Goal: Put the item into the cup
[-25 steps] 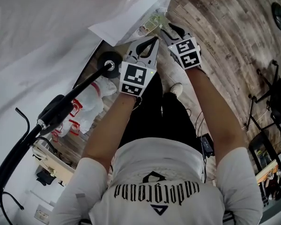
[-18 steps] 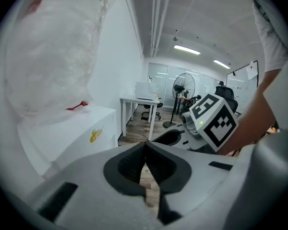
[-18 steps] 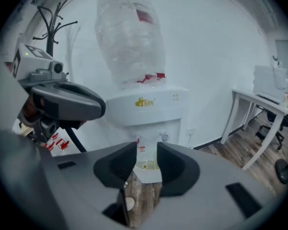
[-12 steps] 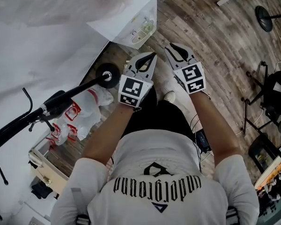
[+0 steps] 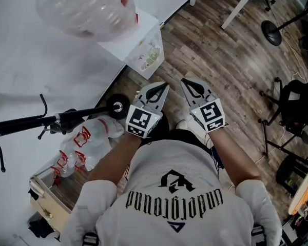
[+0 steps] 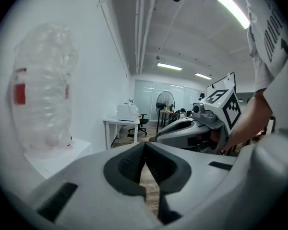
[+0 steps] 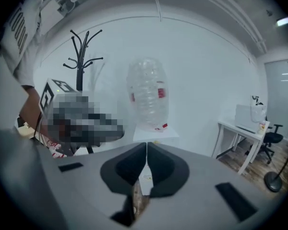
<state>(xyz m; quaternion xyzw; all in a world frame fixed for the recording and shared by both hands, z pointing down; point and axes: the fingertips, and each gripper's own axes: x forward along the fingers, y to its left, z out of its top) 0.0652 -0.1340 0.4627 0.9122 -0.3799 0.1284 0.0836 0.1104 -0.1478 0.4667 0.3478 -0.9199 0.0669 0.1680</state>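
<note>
No cup and no loose item show in any view. I hold both grippers side by side in front of my body, above the wooden floor [image 5: 220, 60]. The left gripper [image 5: 163, 86] has its dark pads meeting at the tips [image 6: 144, 145], shut with nothing in them. The right gripper [image 5: 187, 82] is closing its jaws; its pads nearly touch [image 7: 146, 146] and nothing lies between them. From the left gripper view the right gripper [image 6: 192, 128] shows just to the right.
A big clear water bottle [image 5: 87, 9] stands on a white pedestal [image 5: 138, 47] ahead left. A black coat stand [image 5: 56, 121] leans at left, over plastic bags [image 5: 84, 142]. A white desk [image 7: 240, 123], a fan [image 6: 165, 102] and stands [image 5: 290, 106] are farther off.
Both grippers have drawn back from the white pedestal toward my body, and the head view has swung so that the bottle is in view. The right gripper's jaws have narrowed.
</note>
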